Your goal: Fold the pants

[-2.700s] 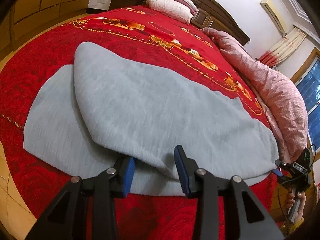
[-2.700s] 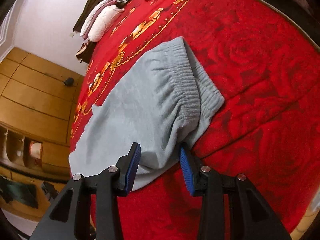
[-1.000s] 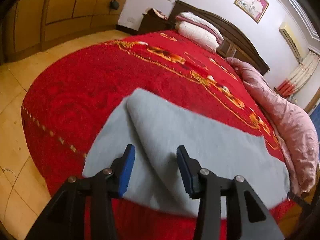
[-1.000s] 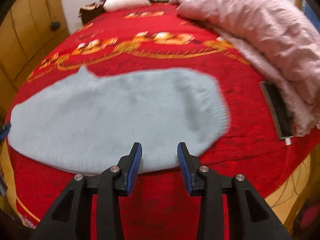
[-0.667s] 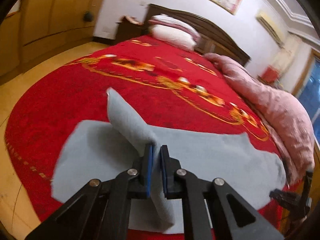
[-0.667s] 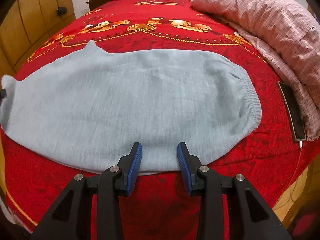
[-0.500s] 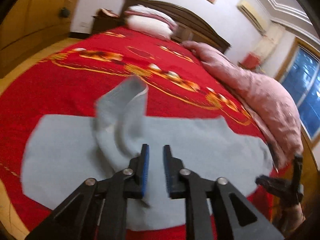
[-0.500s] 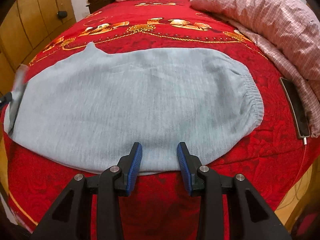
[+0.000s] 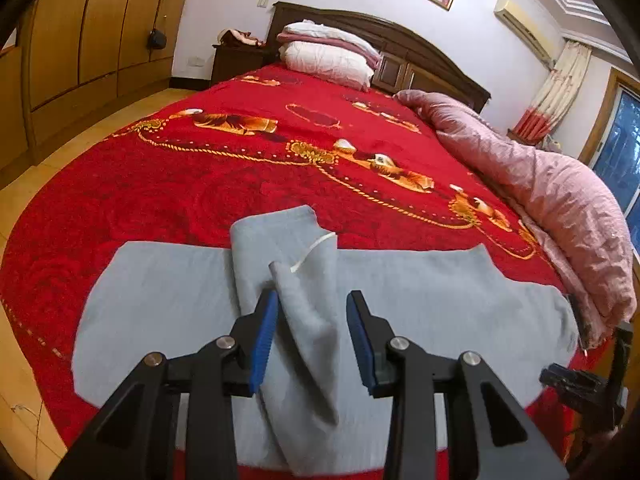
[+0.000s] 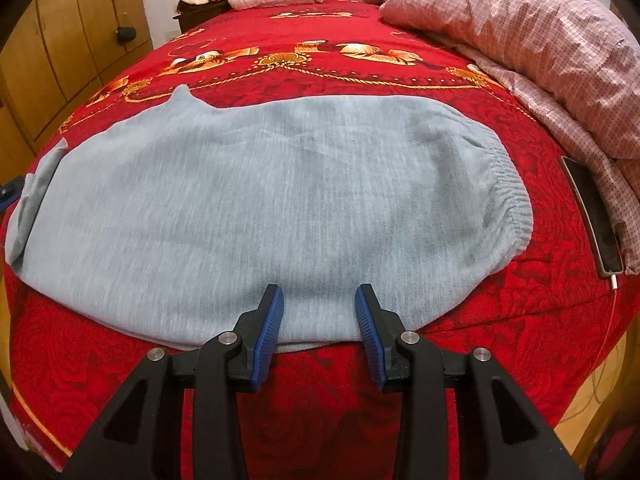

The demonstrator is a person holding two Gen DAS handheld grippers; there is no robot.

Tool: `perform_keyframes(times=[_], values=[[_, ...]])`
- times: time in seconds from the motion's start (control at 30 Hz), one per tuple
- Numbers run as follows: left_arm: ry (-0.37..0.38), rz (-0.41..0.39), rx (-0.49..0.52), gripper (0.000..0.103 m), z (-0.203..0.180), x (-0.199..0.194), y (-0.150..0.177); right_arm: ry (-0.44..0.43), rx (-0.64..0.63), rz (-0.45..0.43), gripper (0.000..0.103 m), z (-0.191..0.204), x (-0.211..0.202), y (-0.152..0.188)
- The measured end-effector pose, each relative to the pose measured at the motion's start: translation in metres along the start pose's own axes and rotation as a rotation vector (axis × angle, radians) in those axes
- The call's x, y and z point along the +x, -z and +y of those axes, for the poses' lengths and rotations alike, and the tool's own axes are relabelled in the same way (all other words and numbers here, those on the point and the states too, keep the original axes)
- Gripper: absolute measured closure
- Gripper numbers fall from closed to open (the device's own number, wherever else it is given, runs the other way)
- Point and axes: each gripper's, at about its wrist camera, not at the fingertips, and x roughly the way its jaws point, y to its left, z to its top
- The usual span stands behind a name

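Observation:
Light grey pants (image 9: 440,300) lie flat across the red bedspread (image 9: 240,168). One leg end (image 9: 288,248) is folded back over them, with a rumpled ridge and a white string showing. My left gripper (image 9: 312,336) is open, and that ridge rises between its fingers, close to the left one. In the right wrist view the pants (image 10: 280,200) spread wide, with the elastic waistband (image 10: 508,200) at the right and the folded leg end (image 10: 36,196) at the far left. My right gripper (image 10: 319,320) stands open at the pants' near edge, holding nothing.
A pink checked quilt (image 10: 540,60) is heaped along the bed's right side. Beside it lies a phone (image 10: 592,216) on a cable. Pillows (image 9: 324,60) sit at the headboard. Wooden wardrobes (image 9: 80,40) and tiled floor are to the left.
The left gripper shut on the leg end, carried it across over the pants, then opened and let it drop. The right gripper stayed open and hardly moved.

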Motion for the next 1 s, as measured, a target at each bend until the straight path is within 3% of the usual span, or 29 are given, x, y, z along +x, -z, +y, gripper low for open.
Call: perform_keyframes(times=[0.13,0.17,0.2,0.23,0.47,0.63,1.0], values=[[-0.029,0.032,-0.008,0.066,-0.002,0.022,-0.002,-0.004,0.001,-0.002,0.064,-0.001,0.000,0.000],[-0.029,0.040,-0.013,0.071,0.000,0.025,-0.001,-0.004,0.001,-0.003,0.064,-0.001,0.000,0.000],[-0.024,0.042,-0.022,0.092,0.001,0.025,0.000,-0.004,0.001,-0.004,0.064,-0.001,-0.001,0.001],[-0.016,0.039,-0.032,0.096,0.002,0.023,0.001,-0.005,0.000,-0.004,0.064,-0.001,-0.001,0.001],[-0.067,-0.084,-0.047,0.096,0.021,-0.030,0.004,-0.002,-0.001,-0.007,0.064,-0.001,0.000,0.002],[-0.151,-0.109,-0.084,0.097,0.052,-0.056,0.013,0.002,-0.002,-0.009,0.064,0.000,0.000,0.002],[-0.275,-0.023,-0.175,0.098,0.110,-0.050,0.046,0.008,-0.008,-0.007,0.064,0.001,0.000,0.002]])
